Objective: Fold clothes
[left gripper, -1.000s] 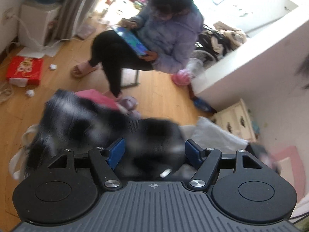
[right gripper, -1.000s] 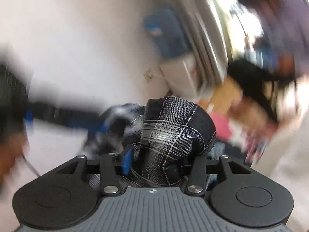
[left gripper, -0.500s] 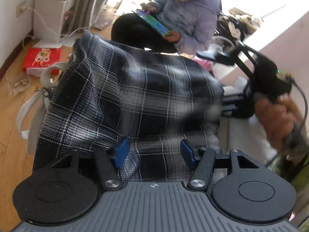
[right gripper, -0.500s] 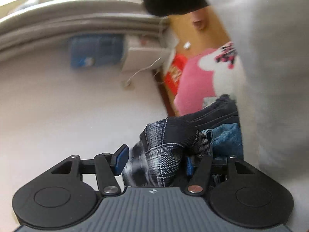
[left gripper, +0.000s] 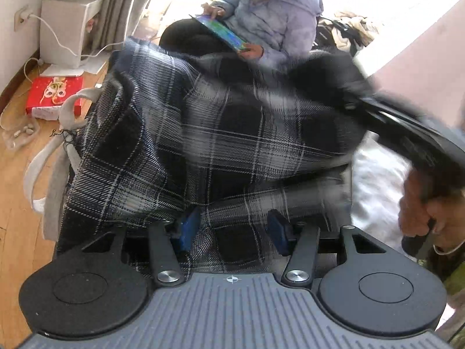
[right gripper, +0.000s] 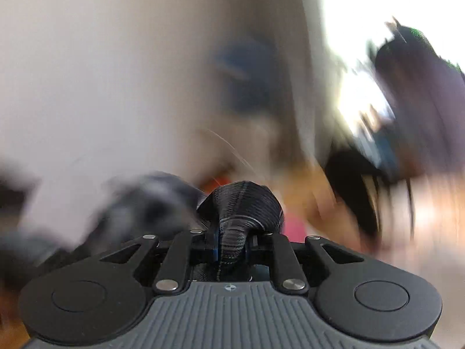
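From the left wrist, the left gripper (left gripper: 232,228) is pointing down into a black-and-white plaid cloth (left gripper: 203,133) that is draping across most of the view; its jaws have just been closing, with a fold of the cloth lying between the blue pads (left gripper: 189,228), though a gap is showing beside the right pad, so they are not yet clamping it. The cloth is hanging over a pale bag with loop handles (left gripper: 43,168) at the left, above a wooden floor (left gripper: 14,232). At the right, the right gripper (left gripper: 407,128), blurred, is reaching over the cloth's far edge, carried by a hand (left gripper: 421,206). Beyond the cloth a seated person (left gripper: 270,17) is holding a tablet (left gripper: 221,30); a red box (left gripper: 53,94) is lying on the floor near a white cabinet (left gripper: 66,29). From the right wrist, almost everything is smearing with motion. The right gripper (right gripper: 232,244) is sitting sharp at the bottom, its jaws having just been closing and now pinching a bunched, dark ribbed fold of the cloth (right gripper: 242,206), which is bulging out above the fingers. Behind it only a pale wall (right gripper: 116,72) and a bright window (right gripper: 363,14) are readable.
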